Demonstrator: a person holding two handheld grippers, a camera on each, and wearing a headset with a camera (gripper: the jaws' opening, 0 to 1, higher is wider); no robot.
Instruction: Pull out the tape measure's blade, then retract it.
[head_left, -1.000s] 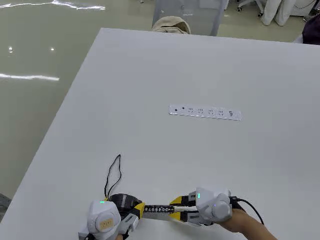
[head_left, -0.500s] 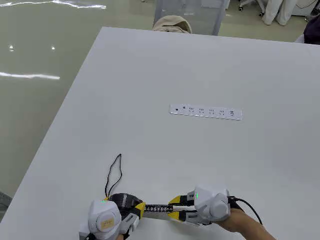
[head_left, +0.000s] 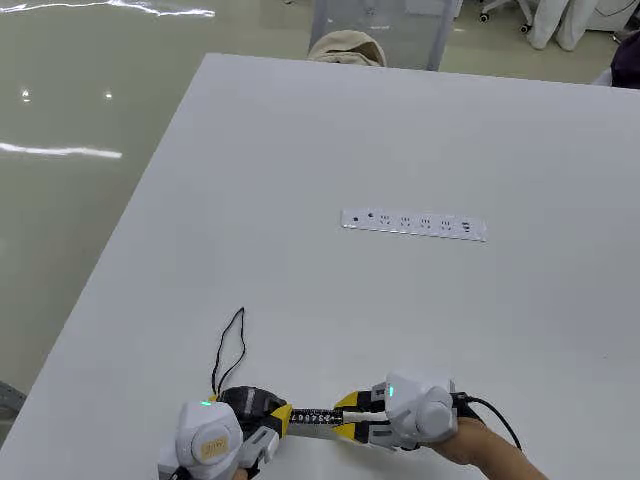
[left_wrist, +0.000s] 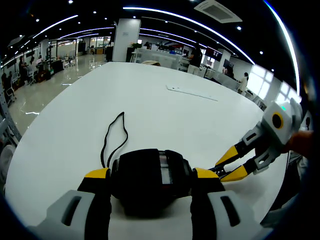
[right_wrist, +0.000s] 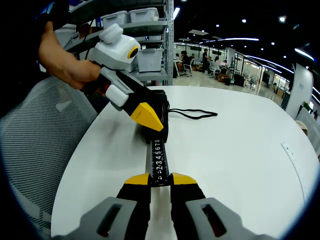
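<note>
Two white hand-held grippers with yellow jaw tips are shown facing each other at the near edge of a broad white workbench (head_left: 300, 150). The left gripper (left_wrist: 152, 175) is clamped around a black, rounded plastic tape measure case (head_left: 250, 403), with one jaw pressed to each side. The right gripper (right_wrist: 160, 179) is pinched on the narrow black steel blade (right_wrist: 158, 152), which is printed with white numerals. A short length of it is drawn out between the two grippers, low over the tabletop.

The case is judged rigid and fairly weighty, so a firm squeeze across its sides should suit. The blade is judged thin, springy, slick and spring-loaded. It is best held near its end and let back slowly, lest it snap home.

Counted: two grippers, one tape measure and one blade. One thin black wrist cord (head_left: 228, 350) lies looped beside the case. One flat white power strip (head_left: 413, 224) lies well apart, toward the table's middle.
</note>
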